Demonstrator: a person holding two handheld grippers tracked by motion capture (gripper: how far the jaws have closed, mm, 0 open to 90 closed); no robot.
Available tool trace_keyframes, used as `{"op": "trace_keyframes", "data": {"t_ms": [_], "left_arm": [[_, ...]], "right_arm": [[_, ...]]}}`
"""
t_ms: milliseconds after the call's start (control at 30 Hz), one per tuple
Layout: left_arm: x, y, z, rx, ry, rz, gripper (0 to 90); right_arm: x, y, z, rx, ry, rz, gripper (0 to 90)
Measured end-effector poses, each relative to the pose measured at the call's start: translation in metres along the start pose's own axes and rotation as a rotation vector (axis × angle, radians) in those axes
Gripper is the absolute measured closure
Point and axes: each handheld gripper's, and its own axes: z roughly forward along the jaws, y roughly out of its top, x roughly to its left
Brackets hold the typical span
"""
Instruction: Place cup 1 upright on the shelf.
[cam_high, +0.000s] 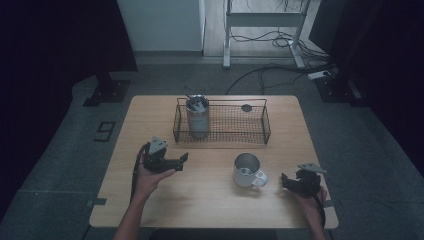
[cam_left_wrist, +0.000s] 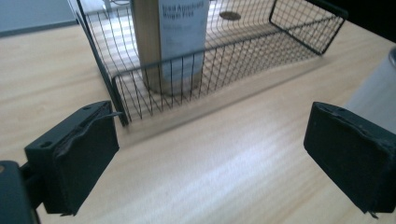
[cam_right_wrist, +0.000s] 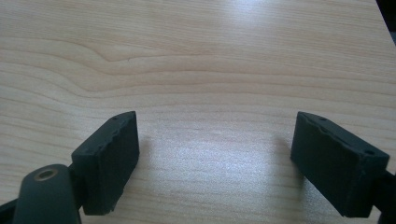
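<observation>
Wooden table, high view: you work at a pale wood table (cam_high: 210, 195), with your forearms coming in from the near edge.
Basket, high view: a black wire basket (cam_high: 221, 121) sits toward the far side of the table, long side facing you.
Can, high view: a tall metal can (cam_high: 197, 116) stands upright in the left end of the basket; a small dark disc (cam_high: 246, 107) lies on the basket floor toward its right end.
Mug, high view: a metal mug (cam_high: 247, 170) stands upright on the bare table in front of the basket, right of centre, handle turned toward your right hand.
Left gripper, high view: your left gripper (cam_high: 181, 160) hangs over the table in front of the basket's left end, pointing toward the mug, apart from it.
Right gripper, high view: your right gripper (cam_high: 284, 181) rests near the right edge, just beside the mug's handle and not touching it.
Left gripper view: your jaws stand wide with nothing between them; the basket's near corner and the can's label lie ahead, and a blurred pale shape shows at the right edge.
Right gripper view: your jaws stand apart over bare wood grain, holding nothing.
</observation>
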Motion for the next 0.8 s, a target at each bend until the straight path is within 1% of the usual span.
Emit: {"op": "trace_keyframes", "data": {"t_ms": [33, 67, 100, 200, 233, 267, 300, 333, 400, 433, 467, 500, 567, 600, 800], "left_arm": [[0.000, -0.009, -0.002, 0.007, 0.000, 0.000, 3.1], [0.000, -0.009, -0.002, 0.007, 0.000, 0.000, 3.1], [0.000, -0.017, -0.003, 0.012, -0.004, -0.007, 3.1], [0.002, -0.029, -0.004, 0.021, 0.002, -0.015, 3.3], [0.003, -0.034, -0.004, 0.028, 0.004, -0.016, 3.5], [0.003, -0.034, -0.004, 0.028, 0.004, -0.016, 3.5], [0.005, -0.041, -0.003, 0.042, 0.008, -0.018, 3.5], [0.005, -0.041, -0.003, 0.042, 0.008, -0.018, 3.7], [0.006, -0.050, -0.001, 0.059, 0.015, -0.018, 4.1], [0.006, -0.050, -0.001, 0.059, 0.015, -0.018, 4.5], [0.007, -0.055, 0.000, 0.063, 0.012, -0.021, 4.7], [0.007, -0.055, 0.000, 0.063, 0.012, -0.021, 5.0], [0.008, -0.059, 0.001, 0.060, 0.024, -0.026, 5.7], [0.008, -0.060, 0.002, 0.069, 0.021, -0.030, 5.8], [0.009, -0.062, 0.002, 0.078, 0.021, -0.035, 6.1]], "right_arm": [[0.000, 0.000, 0.000, 0.000, -0.001, 0.000, 15.0], [0.000, 0.000, 0.000, 0.000, -0.001, 0.000, 15.0], [0.000, 0.000, 0.000, 0.000, -0.001, 0.000, 15.0], [0.000, 0.000, 0.000, 0.000, -0.003, 0.002, 15.2], [0.000, 0.000, 0.000, 0.000, -0.001, 0.001, 15.2], [0.000, 0.000, 0.000, 0.000, -0.001, 0.001, 15.2], [0.000, 0.000, 0.000, 0.000, -0.001, 0.001, 15.2], [0.000, 0.000, 0.000, 0.000, -0.001, 0.001, 15.2], [0.000, 0.000, 0.000, 0.000, -0.001, 0.001, 15.2], [0.000, 0.000, 0.000, 0.000, -0.001, 0.001, 15.2], [0.000, 0.000, 0.000, 0.000, -0.001, 0.002, 15.2], [0.000, 0.000, 0.000, 0.000, -0.001, 0.002, 15.2], [0.000, 0.000, 0.000, 0.000, -0.001, 0.002, 15.2], [0.000, 0.000, 0.000, 0.000, -0.001, 0.002, 15.2], [0.000, 0.000, 0.000, 0.000, -0.001, 0.003, 15.2]]}}
